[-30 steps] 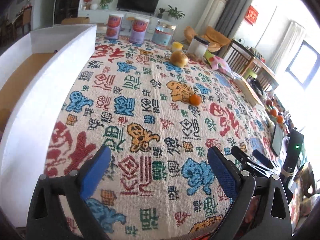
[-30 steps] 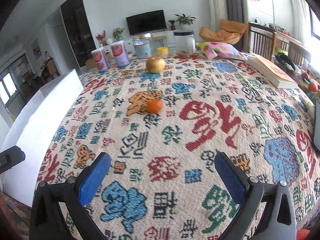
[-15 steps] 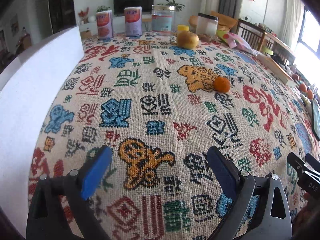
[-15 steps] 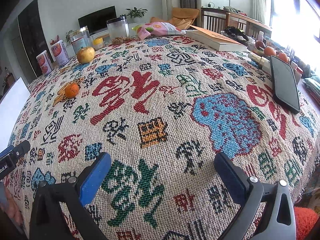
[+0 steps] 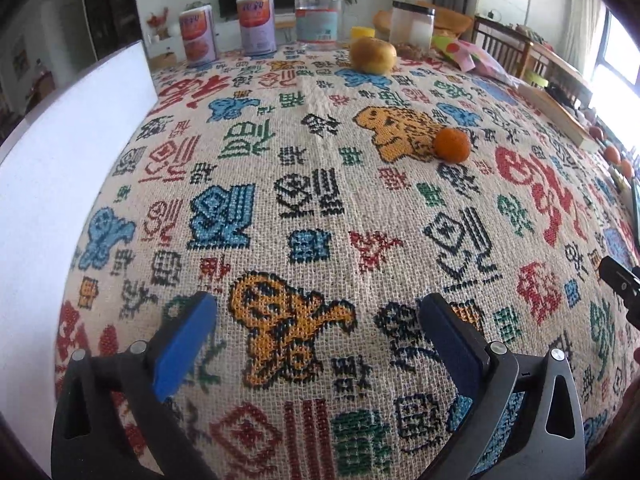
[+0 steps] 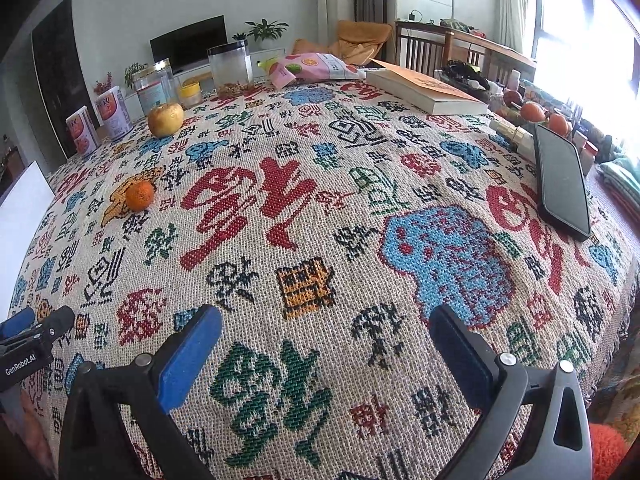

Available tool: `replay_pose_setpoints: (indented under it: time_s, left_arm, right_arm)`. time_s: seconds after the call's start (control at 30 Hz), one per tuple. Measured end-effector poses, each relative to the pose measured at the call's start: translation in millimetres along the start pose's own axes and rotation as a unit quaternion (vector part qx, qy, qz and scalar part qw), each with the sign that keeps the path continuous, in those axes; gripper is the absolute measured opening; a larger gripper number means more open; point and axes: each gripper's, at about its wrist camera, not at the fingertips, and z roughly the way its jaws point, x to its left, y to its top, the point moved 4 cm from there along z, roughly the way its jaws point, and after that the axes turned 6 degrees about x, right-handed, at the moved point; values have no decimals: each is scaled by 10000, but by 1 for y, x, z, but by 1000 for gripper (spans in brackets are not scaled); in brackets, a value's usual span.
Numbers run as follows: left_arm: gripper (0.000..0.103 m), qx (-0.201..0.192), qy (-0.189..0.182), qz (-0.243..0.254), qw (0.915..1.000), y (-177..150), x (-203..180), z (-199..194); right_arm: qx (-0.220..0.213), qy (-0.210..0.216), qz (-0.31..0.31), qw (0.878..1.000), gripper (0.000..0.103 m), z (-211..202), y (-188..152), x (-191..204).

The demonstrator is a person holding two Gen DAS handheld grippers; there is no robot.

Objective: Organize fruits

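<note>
Fruit waiting as both tools are settling low over the desk

Fruit is lying loose on the cloth: an orange [image 5: 452, 143] at one o'clock from the left tool [image 5: 316, 328], and an apple [image 5: 373, 55] further off at twelve, well apart from both tools. Compared with a second ago, the left tool is sitting lower and nearer the cloth [image 5: 320, 208], and its jaws are opening with nothing between them. The right tool [image 6: 326, 340] is now facing more toward the phone [image 6: 562, 180] side, its jaws standing wide and empty. So no fruit is being gripped yet; the approach seems only to be starting.

Containers: a white box [image 5: 60, 168] is standing at nine o'clock, its inside hidden. At the far edge are two cans [image 5: 198, 36], a jar [image 5: 318, 16] and a clear tub [image 6: 231, 68] with brownish bits at its bottom.
</note>
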Motion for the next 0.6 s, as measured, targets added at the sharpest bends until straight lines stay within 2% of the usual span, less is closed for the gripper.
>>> replay_pose_setpoints:
  time_s: [0.1,0.17,0.23,0.33,0.37,0.43,0.53,0.6]
  left_arm:
    - [102,1,-2,2,10000,0,0,0]
    - [102,2,-3,2,10000,0,0,0]
    - [102,3,-4,2,10000,0,0,0]
    - [101,14,33,-25,10000,3,-3,-1]
    - [101,-6,-120,-8,9999,7,-9,-2]
    - [101,-109,-541,194,9983,24,-30,-8]
    - [101,-189,-744,558,9955,65,-68,-6]
    - [100,-307,-743,556,9952,87,-83,4]
  right_arm:
    - [31,-148,-236,9996,103,16,28,0]
    - [235,-246,-368,9987,103,35,37,-2]
    - [447,-44,-204,9988,103,47,37,-9]
    - [378,97,-162,9991,103,44,34,-11]
    - [390,71,-223,9990,103,45,34,-9]
    - [397,51,-384,9985,103,44,34,-3]
    - [408,128,-463,9980,103,44,34,-1]
    - [412,140,-461,9980,103,44,34,-1]
